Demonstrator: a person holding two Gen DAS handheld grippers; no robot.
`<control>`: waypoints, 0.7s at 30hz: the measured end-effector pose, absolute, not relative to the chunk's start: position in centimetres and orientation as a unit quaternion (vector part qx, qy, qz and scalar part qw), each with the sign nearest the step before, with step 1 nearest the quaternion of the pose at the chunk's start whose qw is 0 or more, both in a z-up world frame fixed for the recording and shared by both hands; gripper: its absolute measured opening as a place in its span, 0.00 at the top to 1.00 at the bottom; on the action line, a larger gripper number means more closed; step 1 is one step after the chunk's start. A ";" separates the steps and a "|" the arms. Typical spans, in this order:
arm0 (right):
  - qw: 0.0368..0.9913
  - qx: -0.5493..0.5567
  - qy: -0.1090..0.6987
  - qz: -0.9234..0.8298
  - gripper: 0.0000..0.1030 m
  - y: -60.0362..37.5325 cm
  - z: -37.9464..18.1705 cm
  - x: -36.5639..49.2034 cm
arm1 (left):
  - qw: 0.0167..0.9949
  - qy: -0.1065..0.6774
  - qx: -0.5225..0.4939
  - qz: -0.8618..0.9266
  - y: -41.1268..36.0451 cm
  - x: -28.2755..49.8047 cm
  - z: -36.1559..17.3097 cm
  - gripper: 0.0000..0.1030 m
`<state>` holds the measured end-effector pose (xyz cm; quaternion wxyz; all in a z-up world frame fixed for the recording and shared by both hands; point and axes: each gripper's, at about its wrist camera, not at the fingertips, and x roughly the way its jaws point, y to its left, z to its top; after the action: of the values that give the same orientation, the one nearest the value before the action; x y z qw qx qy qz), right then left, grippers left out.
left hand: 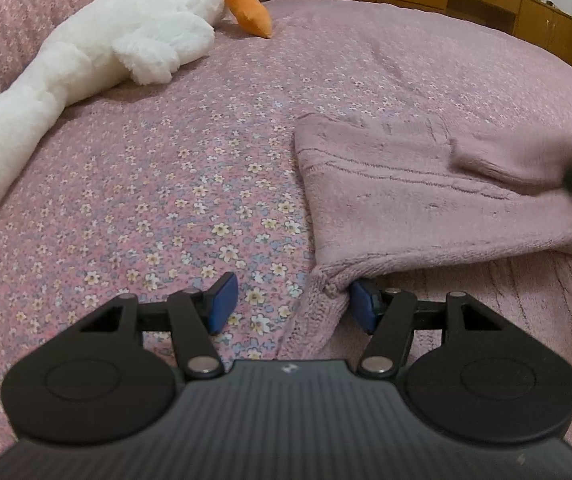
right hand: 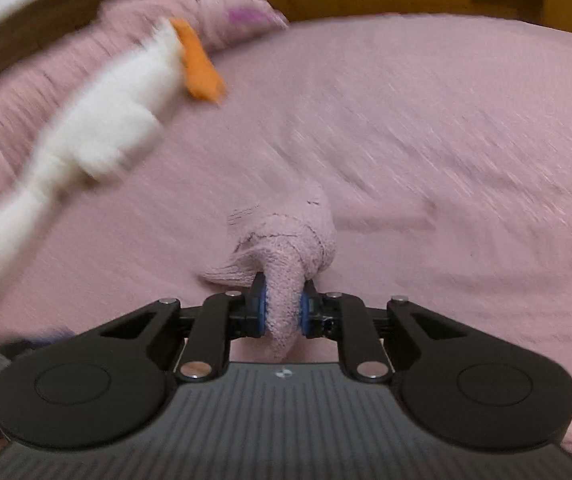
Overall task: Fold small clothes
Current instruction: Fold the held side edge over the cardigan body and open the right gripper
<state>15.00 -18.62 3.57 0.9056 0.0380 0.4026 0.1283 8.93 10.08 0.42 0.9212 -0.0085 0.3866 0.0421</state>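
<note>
The right gripper (right hand: 282, 310) has its jaws clamped on a bunched fold of the mauve knitted cardigan (left hand: 406, 200). The left gripper (left hand: 292, 306) has its jaws open, one pad under the cardigan's edge.

**Right tongs clamped, left tongs spread**

The right tongs (right hand: 282, 312) point down at a slant, their blue-padded fingers (right hand: 259, 307) pressed from both sides onto a bunched fold of the mauve knitted garment (right hand: 286, 248). The left tongs (left hand: 292, 306) slant down likewise, jaws standing apart; the right-side pad (left hand: 362, 306) seems to touch the garment's edge, though knit partly hides it.
</note>
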 end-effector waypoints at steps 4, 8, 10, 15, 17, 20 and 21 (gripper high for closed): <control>0.906 0.042 0.404 0.120 0.72 -19.4 1.6 14.4 | 0.921 0.387 -0.005 0.040 10.1 9.0 0.4 0.39; 0.914 -0.006 0.391 0.111 0.53 -17.7 3.5 13.7 | 0.920 0.390 -0.007 0.038 10.2 9.2 0.4 0.40; 0.923 -0.034 0.368 0.110 0.48 -17.1 4.6 12.8 | 0.920 0.391 -0.007 0.037 10.3 9.3 0.4 0.40; 0.931 -0.060 0.333 0.139 0.38 -14.3 7.2 12.1 | 0.919 0.392 -0.006 0.037 10.3 9.4 0.4 0.40; 0.926 -0.069 0.337 0.154 0.38 -12.8 7.0 12.5 | 0.919 0.392 -0.006 0.037 10.3 9.4 0.4 0.40; 0.921 -0.072 0.347 0.161 0.38 -10.9 6.1 13.5 | 0.919 0.392 -0.007 0.036 10.3 9.3 0.4 0.40; 0.919 -0.070 0.352 0.163 0.38 -10.4 5.7 14.0 | 0.919 0.392 -0.007 0.036 10.3 9.3 0.4 0.40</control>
<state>14.02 -10.43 5.65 0.9193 -0.0702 0.3515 0.1626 9.30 10.34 0.39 0.9195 -0.0072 0.3915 0.0356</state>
